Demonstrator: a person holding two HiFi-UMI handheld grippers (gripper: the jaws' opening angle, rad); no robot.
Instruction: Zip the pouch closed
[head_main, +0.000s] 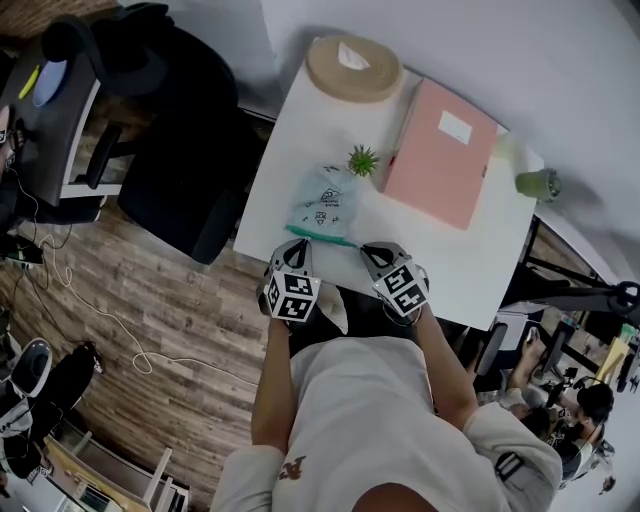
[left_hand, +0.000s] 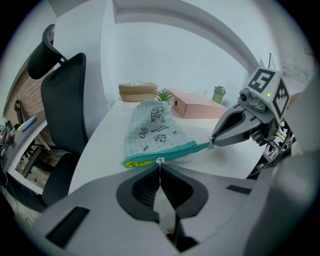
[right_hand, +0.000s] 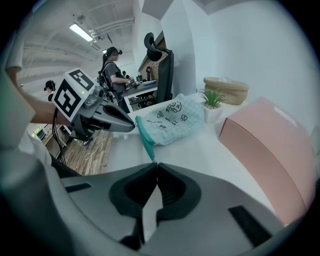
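A pale checked pouch (head_main: 325, 200) with a teal zipper edge (head_main: 320, 238) lies on the white table (head_main: 480, 260), near its front edge. My left gripper (head_main: 298, 244) is shut on the small white zipper pull (left_hand: 160, 160). Left of the pull, yellow lining (left_hand: 132, 162) shows where the pouch mouth gapes. My right gripper (head_main: 372, 251) is shut on the far end of the teal zipper tape (right_hand: 149, 150). In the left gripper view the right gripper (left_hand: 214, 143) holds the tape stretched. In the right gripper view the left gripper (right_hand: 133, 128) sits at the pouch's other end.
A pink box (head_main: 440, 150) lies to the right of the pouch, and a small potted plant (head_main: 362, 160) stands just behind it. Farther back are a round woven basket (head_main: 353, 68) and a green cup (head_main: 538, 183). A black office chair (head_main: 180, 150) stands left of the table.
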